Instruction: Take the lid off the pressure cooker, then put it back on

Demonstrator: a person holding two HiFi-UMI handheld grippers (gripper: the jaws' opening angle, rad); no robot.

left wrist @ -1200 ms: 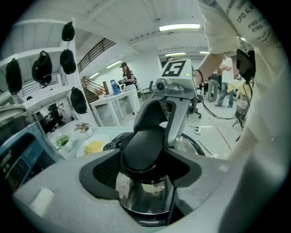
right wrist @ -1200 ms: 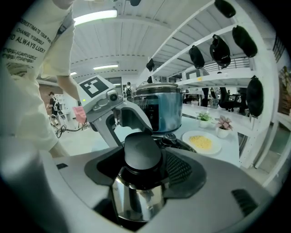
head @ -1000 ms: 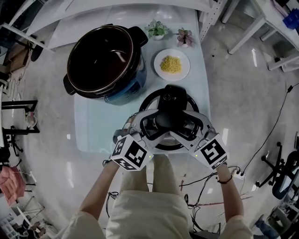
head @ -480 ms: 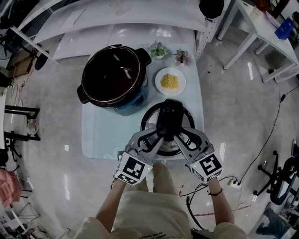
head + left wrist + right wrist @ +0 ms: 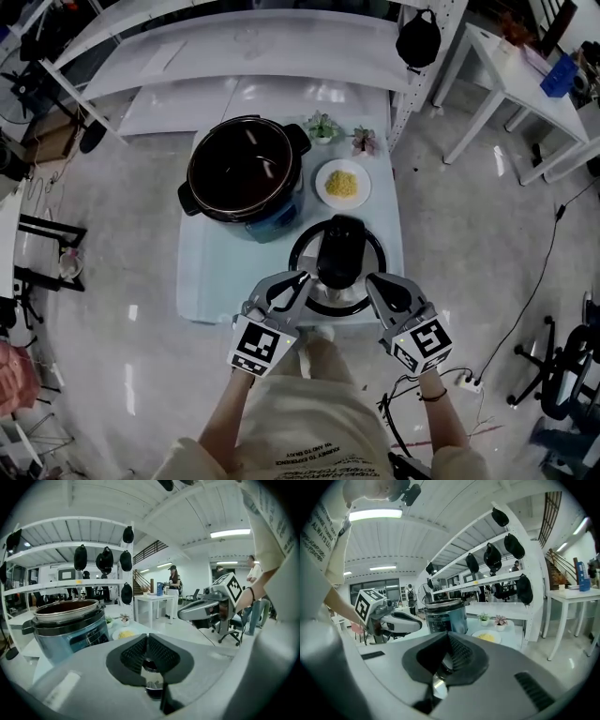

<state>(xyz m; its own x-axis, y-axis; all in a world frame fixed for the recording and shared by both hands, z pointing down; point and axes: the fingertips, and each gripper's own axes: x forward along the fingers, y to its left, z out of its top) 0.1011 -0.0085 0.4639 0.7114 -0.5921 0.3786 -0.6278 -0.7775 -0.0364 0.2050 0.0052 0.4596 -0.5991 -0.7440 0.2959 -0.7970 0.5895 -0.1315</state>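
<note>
Backing off the lid, our left hand-held gripper and right hand-held gripper have just closed on nothing; lid sits at the tabletop's front edge, cooker uncovered, so we judge refitting remains

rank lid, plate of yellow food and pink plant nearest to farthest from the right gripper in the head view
1. lid, just left of the right gripper, at the near edge of the table.
2. plate, mid-table, beyond the lid.
3. pink plant, at the far edge.
</note>
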